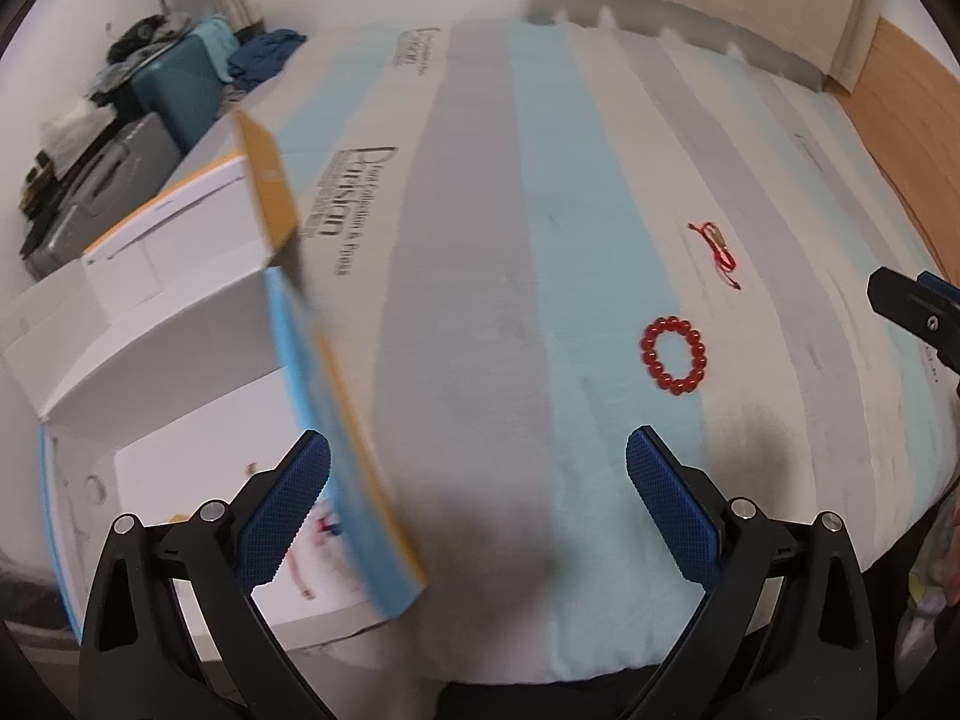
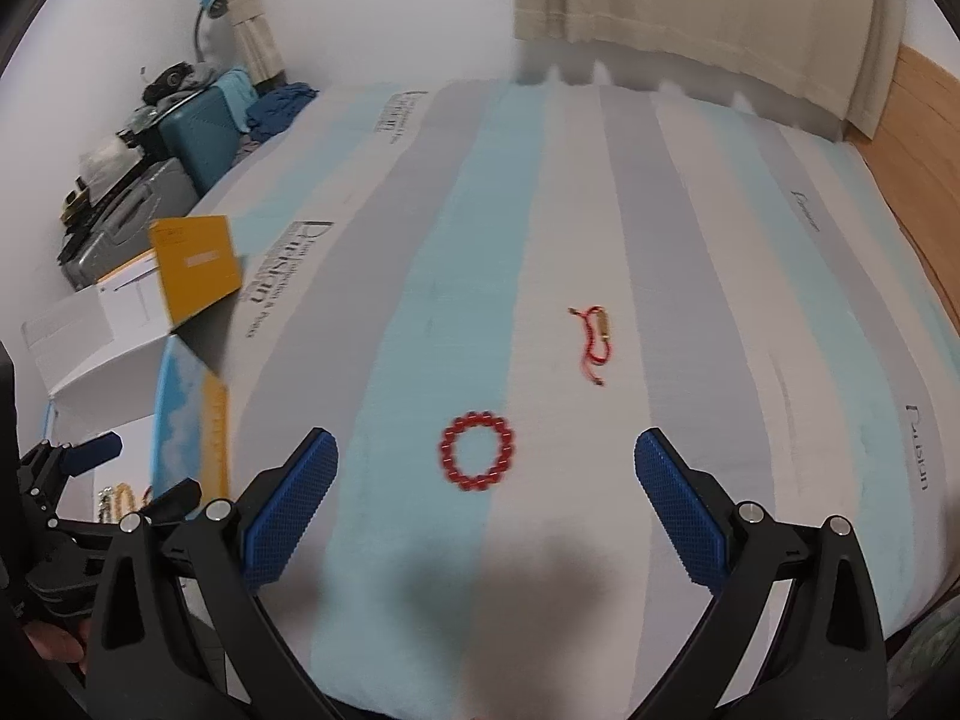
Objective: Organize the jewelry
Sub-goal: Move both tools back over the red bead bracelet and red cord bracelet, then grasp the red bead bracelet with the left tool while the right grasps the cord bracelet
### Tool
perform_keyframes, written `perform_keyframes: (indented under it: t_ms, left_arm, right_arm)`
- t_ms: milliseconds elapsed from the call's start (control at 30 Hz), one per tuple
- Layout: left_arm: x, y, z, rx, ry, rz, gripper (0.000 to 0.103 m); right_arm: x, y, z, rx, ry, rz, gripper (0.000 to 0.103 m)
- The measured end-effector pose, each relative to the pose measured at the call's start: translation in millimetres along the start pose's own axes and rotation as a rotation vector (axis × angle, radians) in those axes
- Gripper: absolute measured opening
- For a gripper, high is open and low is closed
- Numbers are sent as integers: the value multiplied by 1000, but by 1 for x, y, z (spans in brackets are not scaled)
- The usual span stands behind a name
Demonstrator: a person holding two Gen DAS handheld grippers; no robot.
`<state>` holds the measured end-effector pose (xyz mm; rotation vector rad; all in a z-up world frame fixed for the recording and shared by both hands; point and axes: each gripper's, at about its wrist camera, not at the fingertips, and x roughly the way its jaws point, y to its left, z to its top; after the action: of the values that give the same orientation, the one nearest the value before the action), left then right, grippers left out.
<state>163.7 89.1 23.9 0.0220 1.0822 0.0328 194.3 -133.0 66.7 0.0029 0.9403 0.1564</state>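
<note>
A red bead bracelet [image 1: 673,355] lies on the striped bed cover, also in the right wrist view [image 2: 478,450]. A red cord bracelet with a gold charm [image 1: 717,246] lies a little beyond it, also in the right wrist view [image 2: 595,342]. An open white box with yellow and blue sides [image 1: 198,396] sits at the bed's left edge with some jewelry inside; it also shows in the right wrist view [image 2: 180,324]. My left gripper [image 1: 477,480] is open and empty beside the box. My right gripper [image 2: 486,480] is open and empty, just in front of the bead bracelet.
The striped blue, grey and white mattress cover [image 2: 690,240] fills the scene. Suitcases and clutter [image 2: 150,168] stand against the wall at the left. A curtain [image 2: 690,12] hangs behind the bed, and wooden floor [image 2: 924,168] shows at the right.
</note>
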Motion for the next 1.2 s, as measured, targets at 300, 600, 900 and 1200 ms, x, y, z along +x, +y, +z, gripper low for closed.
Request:
perform_keyframes:
  t_ms: [300, 600, 900, 1200]
  left_arm:
    - [62, -54, 28, 27, 48, -29, 97]
    - [116, -88, 46, 49, 83, -47, 97]
    - [161, -104, 53, 71, 89, -24, 97]
    - [200, -117, 52, 84, 103, -18, 96]
  right_arm:
    - [54, -46, 18, 24, 54, -28, 95]
    - [113, -72, 34, 26, 96, -55, 95]
    - [178, -82, 44, -17, 108, -91, 95]
    - [247, -92, 51, -5, 186, -107, 91]
